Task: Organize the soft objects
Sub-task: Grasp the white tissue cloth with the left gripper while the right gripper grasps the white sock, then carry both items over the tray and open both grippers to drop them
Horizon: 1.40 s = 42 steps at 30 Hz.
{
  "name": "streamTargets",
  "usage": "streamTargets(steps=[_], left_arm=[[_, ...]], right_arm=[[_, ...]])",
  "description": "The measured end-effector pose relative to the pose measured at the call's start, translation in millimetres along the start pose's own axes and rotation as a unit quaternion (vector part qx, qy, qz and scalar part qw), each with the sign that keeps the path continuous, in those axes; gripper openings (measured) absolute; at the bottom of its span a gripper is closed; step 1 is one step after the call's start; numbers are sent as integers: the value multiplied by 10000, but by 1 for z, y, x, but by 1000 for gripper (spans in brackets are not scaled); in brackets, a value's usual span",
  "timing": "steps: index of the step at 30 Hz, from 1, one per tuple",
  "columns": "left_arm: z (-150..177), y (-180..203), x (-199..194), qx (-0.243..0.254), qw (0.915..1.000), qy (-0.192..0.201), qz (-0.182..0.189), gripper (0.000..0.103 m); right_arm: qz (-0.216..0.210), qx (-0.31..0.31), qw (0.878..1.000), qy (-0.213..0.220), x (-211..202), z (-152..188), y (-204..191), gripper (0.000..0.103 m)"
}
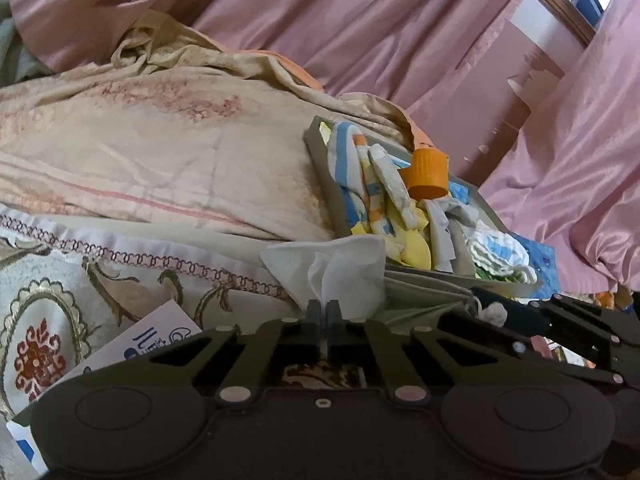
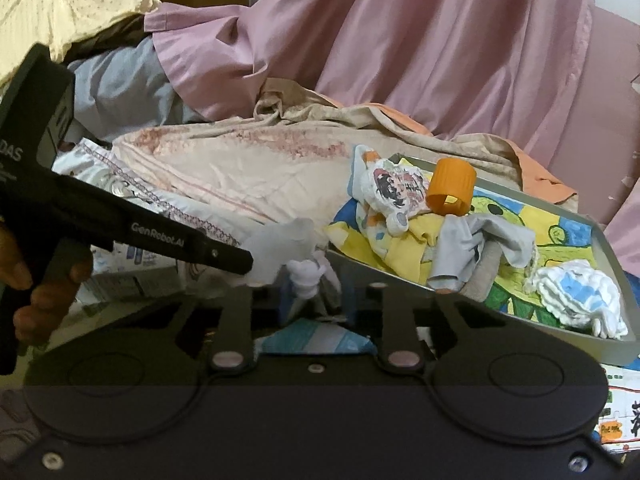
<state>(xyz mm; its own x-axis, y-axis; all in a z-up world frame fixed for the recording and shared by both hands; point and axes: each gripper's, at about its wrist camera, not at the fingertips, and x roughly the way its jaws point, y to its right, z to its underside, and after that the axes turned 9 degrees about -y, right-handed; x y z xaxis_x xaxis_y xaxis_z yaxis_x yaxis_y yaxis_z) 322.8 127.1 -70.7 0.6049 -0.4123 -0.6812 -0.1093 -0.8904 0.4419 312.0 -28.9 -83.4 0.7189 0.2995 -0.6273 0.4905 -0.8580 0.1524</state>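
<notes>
Partly hidden: right gripper [image 2: 310,280] pinching blurred white wad [image 2: 306,274].

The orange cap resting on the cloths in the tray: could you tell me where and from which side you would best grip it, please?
Grip the orange cap across its ribbed side wall, coming from above; it lies tilted with its open mouth facing forward and down, loose atop the cloths.

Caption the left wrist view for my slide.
Left gripper pinching a crumpled white tissue beside the grey tray of folded cloths.
</notes>
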Motion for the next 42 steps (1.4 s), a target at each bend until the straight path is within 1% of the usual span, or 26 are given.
streamTargets(steps=[2, 5, 12, 18, 23, 27, 30, 34, 39, 42], left_arm=[[0, 3, -2, 105, 9999, 50, -107, 0], [-3, 8, -10, 238, 9992, 190, -268, 0], [-14, 10, -40, 289, 9974, 637, -194, 0], [-17, 12, -56, 280, 9949, 969, -47, 0], [-20, 23, -65, 485, 9908, 1266, -67, 0], [-30, 33, -70, 568, 9857, 1581, -87, 0], [-42, 36, -69, 502, 9821, 1817, 22, 0], [-58, 46, -63, 445, 9768, 2076, 290, 0], [-82, 73, -40, 659, 9744, 2087, 521, 0], [-101, 90, -23, 673, 9735, 2073, 696, 0]], right_arm=[[37, -51, 10000, -12, -1, 1, 0, 7], [204, -166, 9997, 17, -4, -1, -4, 5], [342, -244, 9990, 171, -26, -6, -1, 5], [468, -365, 9975, 377, -49, -16, 1, 5], [591, -506, 9956, 527, -59, -26, 9, 5], [708, -452, 9944, 635, -63, -35, 20, 5], [841, -402, 9931, 705, -62, -45, 30, 5], [1036, -283, 9912, 776, -59, -58, 51, 5], [1218, -199, 9890, 816, -52, -73, 82, 5], [1339, -189, 9872, 845, -43, -80, 101, 5]])
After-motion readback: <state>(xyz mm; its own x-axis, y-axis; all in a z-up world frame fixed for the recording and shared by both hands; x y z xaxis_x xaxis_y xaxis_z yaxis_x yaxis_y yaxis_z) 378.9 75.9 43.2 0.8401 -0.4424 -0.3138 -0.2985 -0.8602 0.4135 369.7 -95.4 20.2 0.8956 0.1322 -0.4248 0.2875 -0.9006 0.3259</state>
